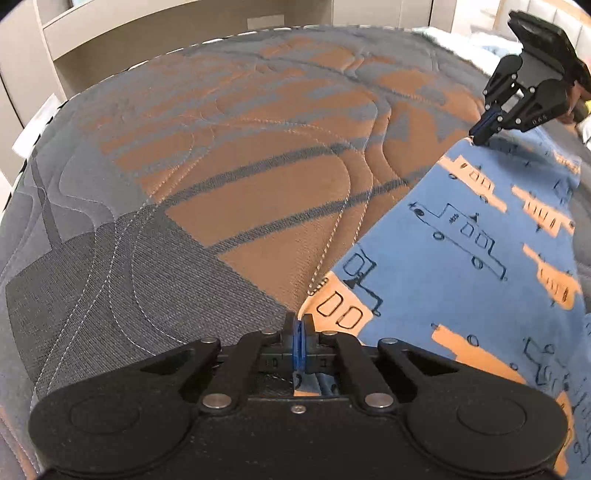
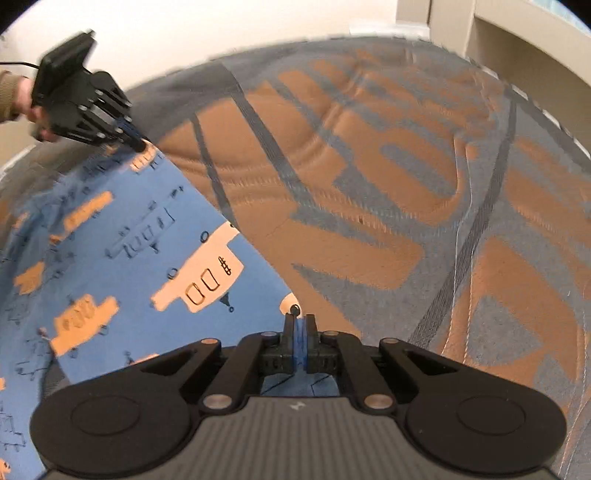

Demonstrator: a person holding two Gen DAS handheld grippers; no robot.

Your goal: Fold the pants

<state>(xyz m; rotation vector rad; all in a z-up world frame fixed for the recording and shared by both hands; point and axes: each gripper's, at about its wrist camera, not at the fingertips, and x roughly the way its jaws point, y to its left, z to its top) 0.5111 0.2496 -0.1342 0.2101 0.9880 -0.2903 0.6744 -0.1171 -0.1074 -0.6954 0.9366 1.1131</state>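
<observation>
2 corners of pants (image 1: 461, 258), each inside a closed gripper (image 1: 298, 332).

surface: quilted grey-orange mattress (image 1: 229, 192) | behind: beige shelving unit (image 1: 110, 33) | wall (image 2: 184, 22): plain cream

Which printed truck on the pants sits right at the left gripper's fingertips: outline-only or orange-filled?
The orange-filled truck with two black windows, at the pants corner clamped by the left gripper. The outline-only trucks sit farther up the blue fabric.
</observation>
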